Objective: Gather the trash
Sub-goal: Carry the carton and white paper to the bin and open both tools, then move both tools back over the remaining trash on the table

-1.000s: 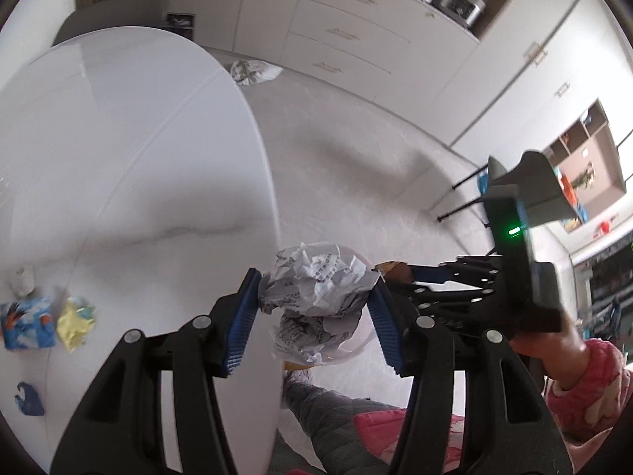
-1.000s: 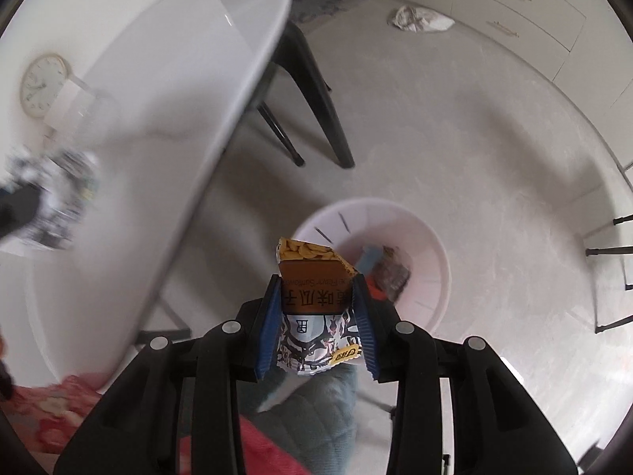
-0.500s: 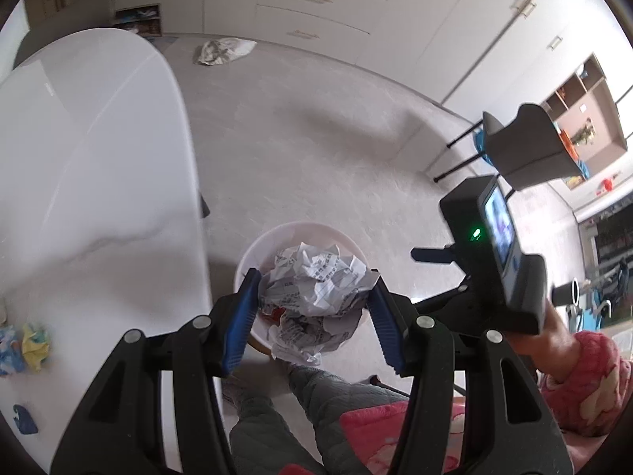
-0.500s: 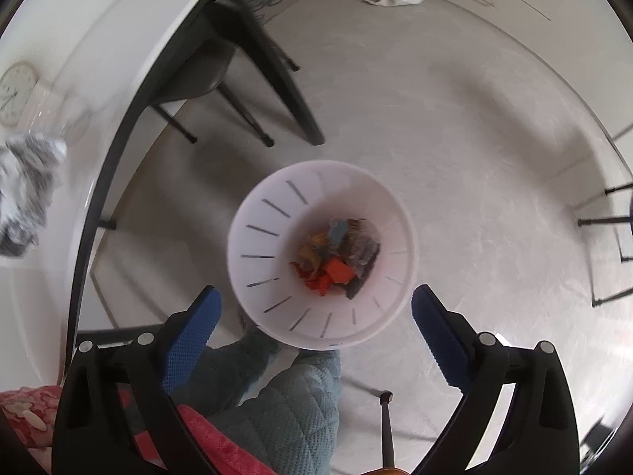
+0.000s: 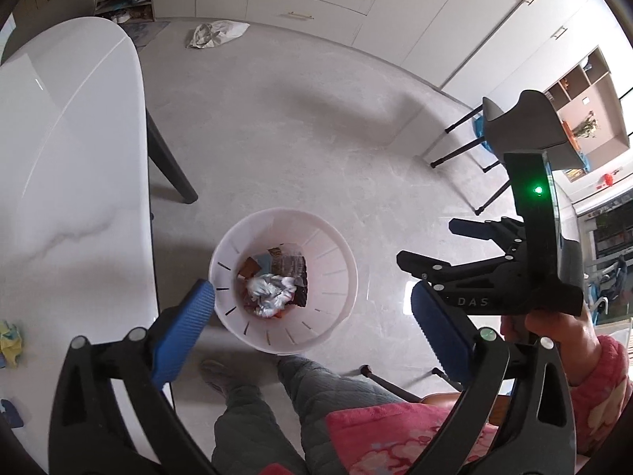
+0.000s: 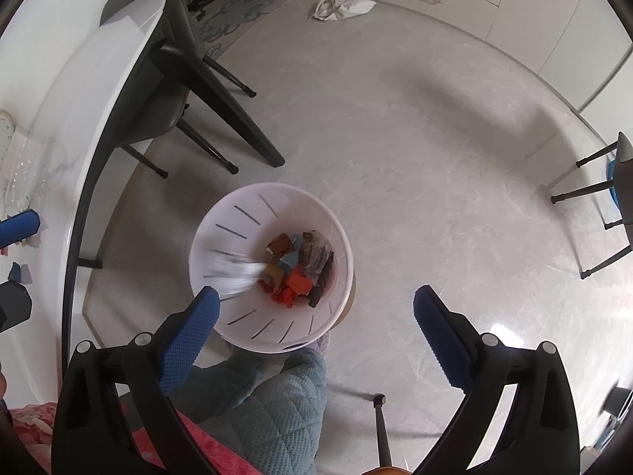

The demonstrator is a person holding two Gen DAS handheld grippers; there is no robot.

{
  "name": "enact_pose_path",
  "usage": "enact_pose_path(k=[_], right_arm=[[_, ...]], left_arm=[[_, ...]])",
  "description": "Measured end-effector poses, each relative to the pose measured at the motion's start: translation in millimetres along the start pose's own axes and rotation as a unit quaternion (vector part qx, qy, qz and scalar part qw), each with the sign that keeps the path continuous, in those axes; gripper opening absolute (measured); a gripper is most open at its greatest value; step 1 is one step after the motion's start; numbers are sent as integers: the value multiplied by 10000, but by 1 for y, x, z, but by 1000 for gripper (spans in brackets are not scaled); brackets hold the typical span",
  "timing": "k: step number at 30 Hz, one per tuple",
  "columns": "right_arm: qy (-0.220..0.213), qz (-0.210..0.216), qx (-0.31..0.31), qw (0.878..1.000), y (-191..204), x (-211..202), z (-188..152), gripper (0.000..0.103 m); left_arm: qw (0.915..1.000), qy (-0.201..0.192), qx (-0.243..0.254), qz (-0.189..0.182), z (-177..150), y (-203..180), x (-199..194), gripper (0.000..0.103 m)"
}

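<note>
A white slotted trash bin [image 5: 336, 253] stands on the floor beside the table, also in the right wrist view [image 6: 221, 245]. A crumpled white paper ball [image 5: 271, 291] lies in it on several wrappers; in the right wrist view it is a white blur [image 6: 233, 273] falling inside the bin. My left gripper [image 5: 312, 322] is open and empty above the bin's near rim. My right gripper [image 6: 316, 320] is open and empty above the bin; it shows at the right of the left wrist view [image 5: 467, 253]. A yellow scrap [image 5: 10, 338] and a blue scrap [image 5: 10, 415] lie on the white table [image 5: 59, 182].
A white bag [image 5: 215, 33] lies on the floor near the cabinets, also in the right wrist view [image 6: 342, 7]. Dark table legs [image 6: 233, 118] and a chair stand left of the bin. A stool [image 5: 522, 118] stands at the right. The person's legs [image 5: 285, 407] are below the bin.
My left gripper opened and dropped the paper ball into the bin. My right gripper let go of its snack wrapper a moment earlier and stays open. Both moved over the bin.
</note>
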State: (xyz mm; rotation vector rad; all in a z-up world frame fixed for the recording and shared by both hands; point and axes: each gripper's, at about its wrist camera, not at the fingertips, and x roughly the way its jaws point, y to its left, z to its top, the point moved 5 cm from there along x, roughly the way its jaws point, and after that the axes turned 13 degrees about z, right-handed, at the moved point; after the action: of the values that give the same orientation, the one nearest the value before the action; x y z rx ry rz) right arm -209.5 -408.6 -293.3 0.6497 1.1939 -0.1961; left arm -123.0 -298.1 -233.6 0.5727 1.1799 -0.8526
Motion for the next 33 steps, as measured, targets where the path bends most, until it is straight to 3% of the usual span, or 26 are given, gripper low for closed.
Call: enact_pose_path(k=[11,21,27,33], right_arm=[[-5,58,-213,9998,18,-3,-4,99],[-25,263,-723,9970,71,-1,18,99],[-56,552,-1397,9886,144,5,39,99],[39,831,-2213,9716,230,19,48,99]], left_arm=[[9995,-108,-264,119,0,8,-11,95],[9950,-360,-822,445,-12,56,-40,95],[9818,-609,-1555,906,-42,121,-71,95],[9558,-713,-2442,1477,-92,196,-98,95]])
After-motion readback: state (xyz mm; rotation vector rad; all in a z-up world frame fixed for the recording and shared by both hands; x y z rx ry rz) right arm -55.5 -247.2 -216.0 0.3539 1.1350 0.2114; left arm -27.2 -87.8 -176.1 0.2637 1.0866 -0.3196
